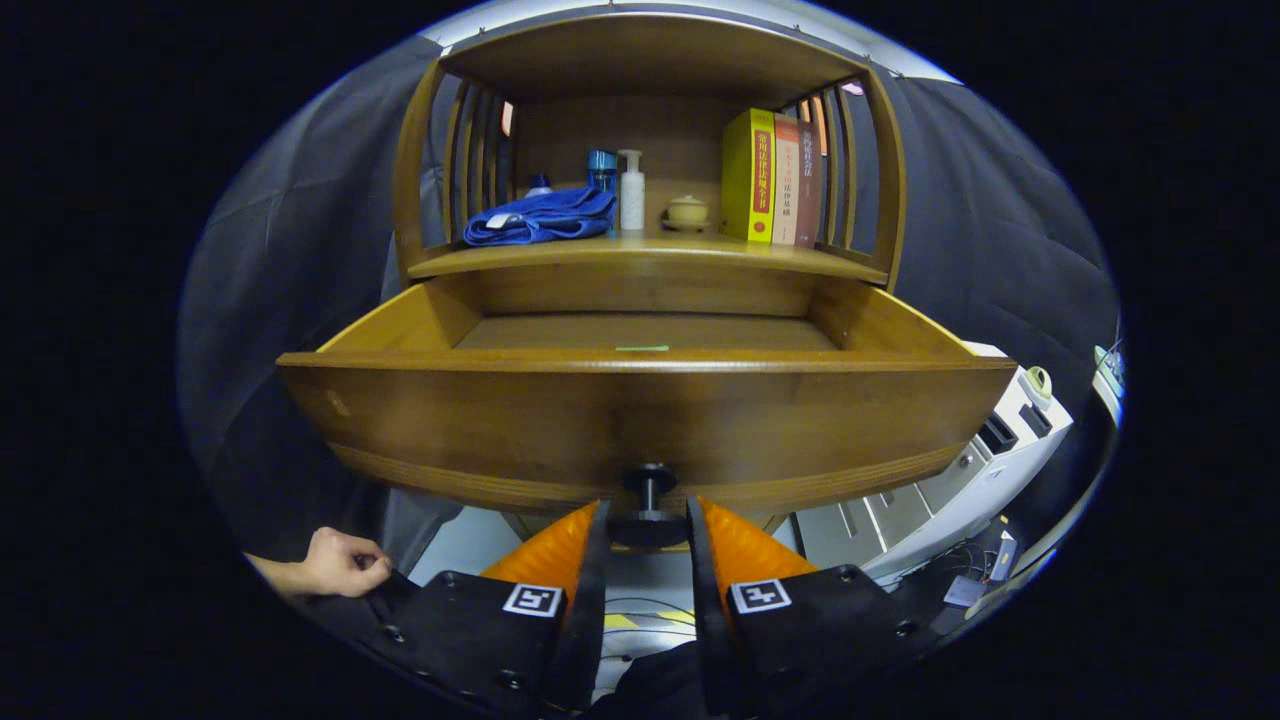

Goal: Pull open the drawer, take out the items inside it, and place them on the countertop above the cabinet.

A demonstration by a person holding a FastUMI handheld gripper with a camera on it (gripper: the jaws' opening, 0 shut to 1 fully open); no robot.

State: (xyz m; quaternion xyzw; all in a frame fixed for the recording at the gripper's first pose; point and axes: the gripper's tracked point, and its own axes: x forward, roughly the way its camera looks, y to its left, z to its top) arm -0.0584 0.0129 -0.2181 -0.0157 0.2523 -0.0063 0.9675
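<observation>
Gripping the small dark round knob point(650, 500), the hand-held gripper point(648, 528) pinched it from both sides; the wide brown wooden drawer point(640, 415) stood pulled out straight ahead, its interior above and beyond the fingers.

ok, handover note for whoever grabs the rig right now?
Gripper: fingers closed around the drawer knob.
Drawer: pulled well out; the visible floor is bare apart from a small green strip near the front edge.
Countertop: blue cloth, bottles, small cup, books.
A hand rests beside the gripper.
Done: drawer open.
Left: let go of the knob, check inside for remaining items, move them to the countertop.
</observation>
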